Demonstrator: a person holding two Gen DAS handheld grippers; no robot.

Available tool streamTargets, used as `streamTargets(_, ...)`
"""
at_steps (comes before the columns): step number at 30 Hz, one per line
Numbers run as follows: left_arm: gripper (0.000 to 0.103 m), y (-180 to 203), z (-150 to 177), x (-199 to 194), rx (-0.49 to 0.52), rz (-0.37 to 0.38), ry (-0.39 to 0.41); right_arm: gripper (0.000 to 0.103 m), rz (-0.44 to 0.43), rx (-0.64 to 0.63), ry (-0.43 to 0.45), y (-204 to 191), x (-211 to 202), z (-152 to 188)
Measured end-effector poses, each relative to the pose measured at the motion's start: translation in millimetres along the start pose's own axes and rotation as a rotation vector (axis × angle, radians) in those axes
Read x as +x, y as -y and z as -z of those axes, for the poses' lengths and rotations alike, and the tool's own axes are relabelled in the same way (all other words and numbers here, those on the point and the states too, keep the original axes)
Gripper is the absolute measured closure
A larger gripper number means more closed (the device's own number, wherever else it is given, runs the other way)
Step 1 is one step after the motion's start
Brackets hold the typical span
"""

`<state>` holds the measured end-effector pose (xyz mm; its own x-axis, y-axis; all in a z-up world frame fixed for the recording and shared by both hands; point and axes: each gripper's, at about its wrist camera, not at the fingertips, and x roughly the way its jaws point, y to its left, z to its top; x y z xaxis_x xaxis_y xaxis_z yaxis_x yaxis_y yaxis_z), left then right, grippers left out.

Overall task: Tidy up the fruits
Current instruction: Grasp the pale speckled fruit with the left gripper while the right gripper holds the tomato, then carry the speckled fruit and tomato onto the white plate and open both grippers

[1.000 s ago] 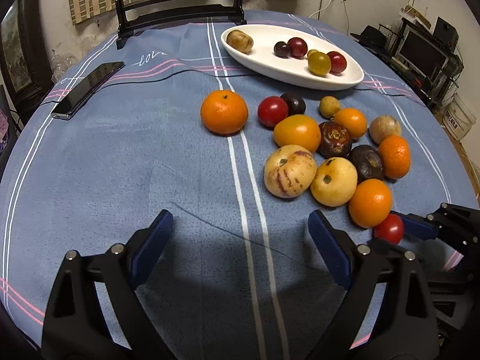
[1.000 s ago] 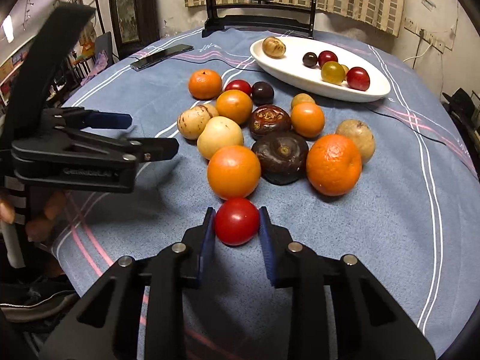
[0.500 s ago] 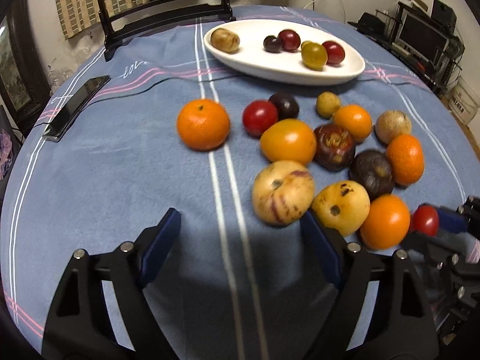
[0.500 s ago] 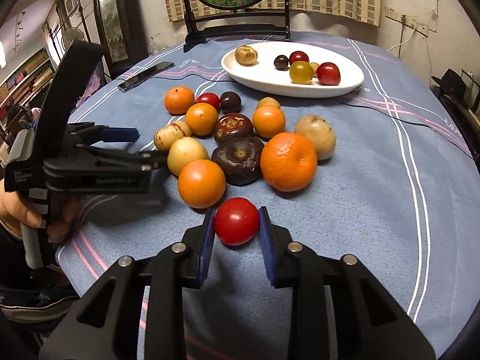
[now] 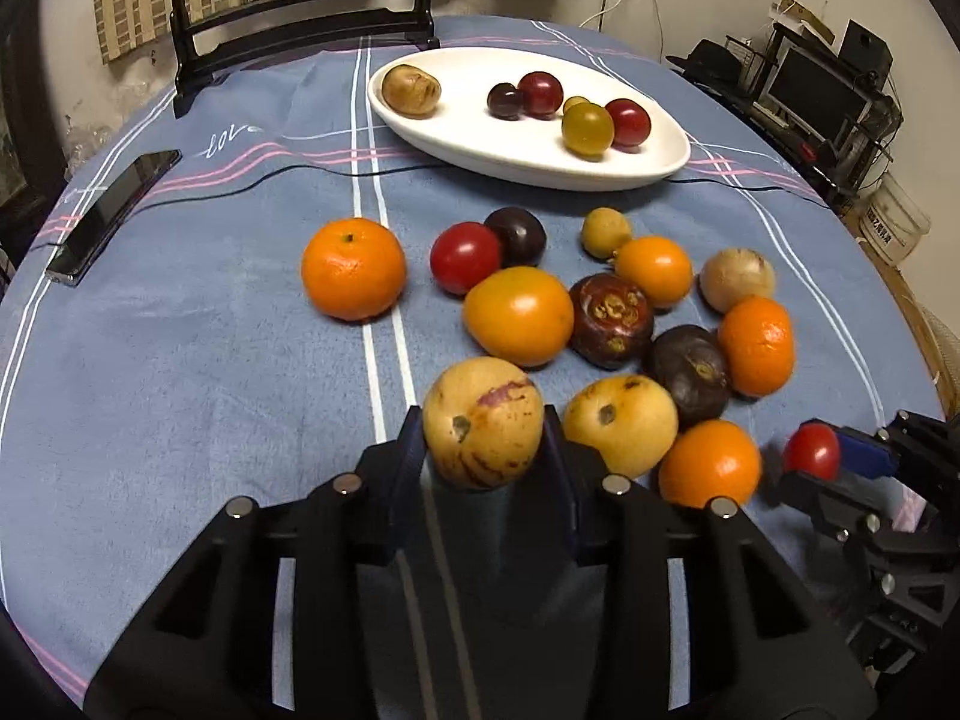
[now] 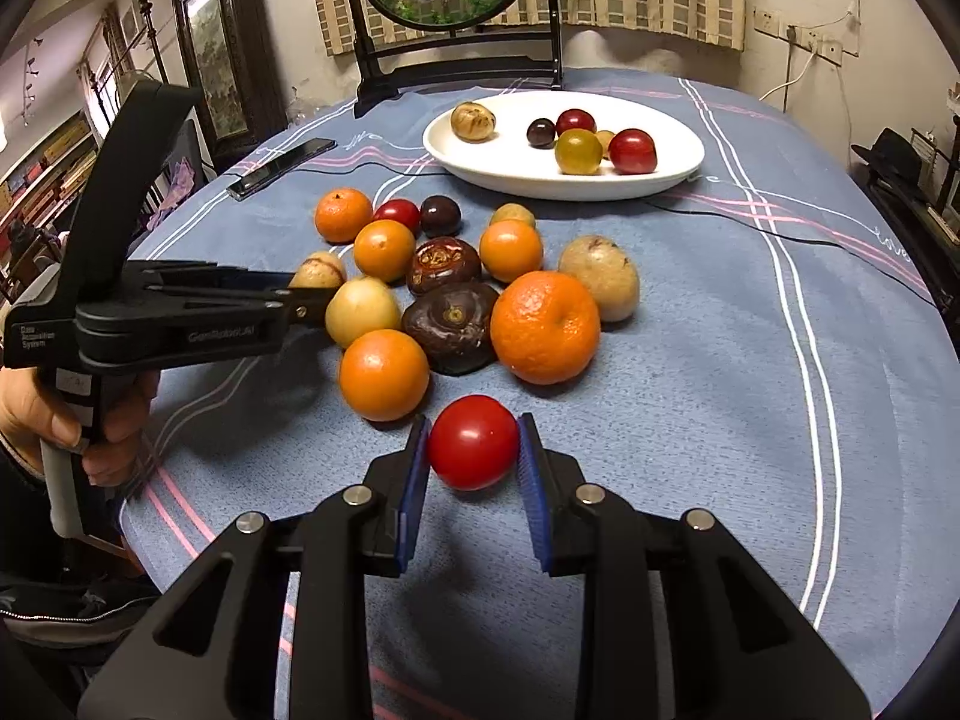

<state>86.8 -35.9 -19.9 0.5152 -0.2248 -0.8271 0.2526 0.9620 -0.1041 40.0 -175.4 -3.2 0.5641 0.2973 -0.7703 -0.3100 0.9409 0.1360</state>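
Note:
A pile of loose fruit lies on the blue cloth: oranges (image 5: 353, 269), dark purple fruits (image 5: 611, 320) and yellow ones (image 5: 621, 423). My left gripper (image 5: 483, 447) is closing its jaws on a yellow, purple-streaked fruit (image 5: 483, 414) at the pile's near edge, and both pads touch its sides. The right wrist view shows that gripper (image 6: 309, 297) side-on, held in a hand. My right gripper (image 6: 473, 456) is shut on a small red fruit (image 6: 473, 441), just in front of the pile. A white oval plate (image 5: 528, 159) behind holds several small fruits.
A dark phone (image 5: 114, 216) lies at the left edge of the cloth, with a thin black cable (image 5: 252, 186) running across toward the plate. A black-framed round screen stand (image 5: 300, 18) rises at the back. Shelves and electronics (image 5: 822, 90) stand beyond the table on the right.
My left gripper moved forward to the streaked fruit and its wide jaws closed in against it. The right gripper kept its hold on the red fruit and shifted slightly.

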Motion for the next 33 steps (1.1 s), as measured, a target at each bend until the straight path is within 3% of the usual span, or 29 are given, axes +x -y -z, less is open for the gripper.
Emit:
streamTargets(11,0.065,-4.1,-4.1,-34.0,0.002,0.018,0.058,0.073,0.028,0.002,0.049,9.5,-15.7,-10.1)
streamTargets(21,0.064,5.5,-44.0,-57.6,0.074,-0.02,0.142,0.073,0.086,-0.014,0.164,28.5,-41.0,-53.1)
streamTargets(28,0.064,8.8,-82.2,-48.5,0.085,-0.043,0.149,0.073,0.123,-0.066,0.212,32.8,-40.2,-97.6)
streamTargets(33,0.064,13.8,-116.1,-18.3,0.097,-0.05,0.117,0.073,0.11,-0.074,0.196,44.6,-9.5,-134.5)
